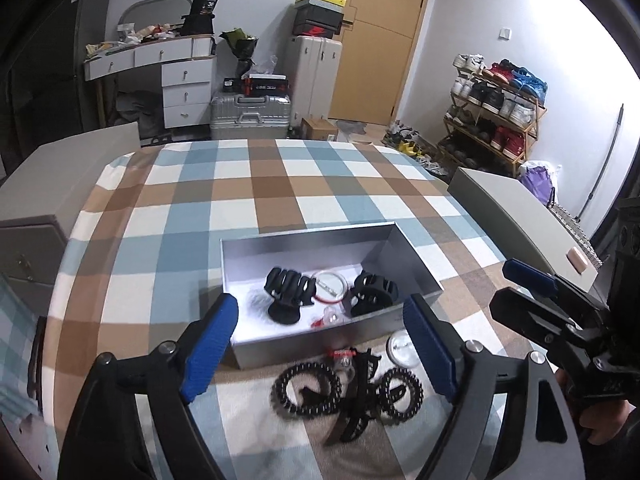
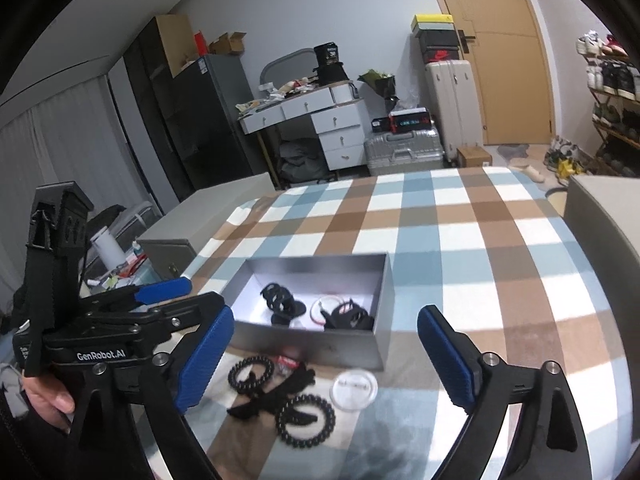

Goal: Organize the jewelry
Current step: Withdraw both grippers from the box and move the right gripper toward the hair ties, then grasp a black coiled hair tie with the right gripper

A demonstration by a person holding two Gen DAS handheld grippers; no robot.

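Note:
A silver box [image 1: 320, 344] [image 2: 384, 280] sits on the checked cloth. Inside lie two black claw clips [image 1: 290, 290] [image 1: 374, 294] and a red-rimmed ring [image 1: 330, 286]. In front of the box lie two black spiral hair ties [image 1: 306, 394] [image 1: 402, 396], a long black clip [image 1: 360, 396], a small red-topped item [image 1: 342, 356] and a clear round case [image 1: 402, 348] [image 2: 354, 390]. My left gripper [image 1: 326, 352] is open, empty, above these loose pieces. My right gripper [image 2: 328, 360] is open, empty, over the same spot; it also shows in the left wrist view [image 1: 532, 292].
Grey cabinets [image 1: 40, 184] [image 1: 516, 216] stand at the table's left and right. Behind are a white dresser [image 1: 180, 80], suitcases [image 1: 250, 114], a wooden door [image 1: 380, 40] and a shoe rack [image 1: 496, 112].

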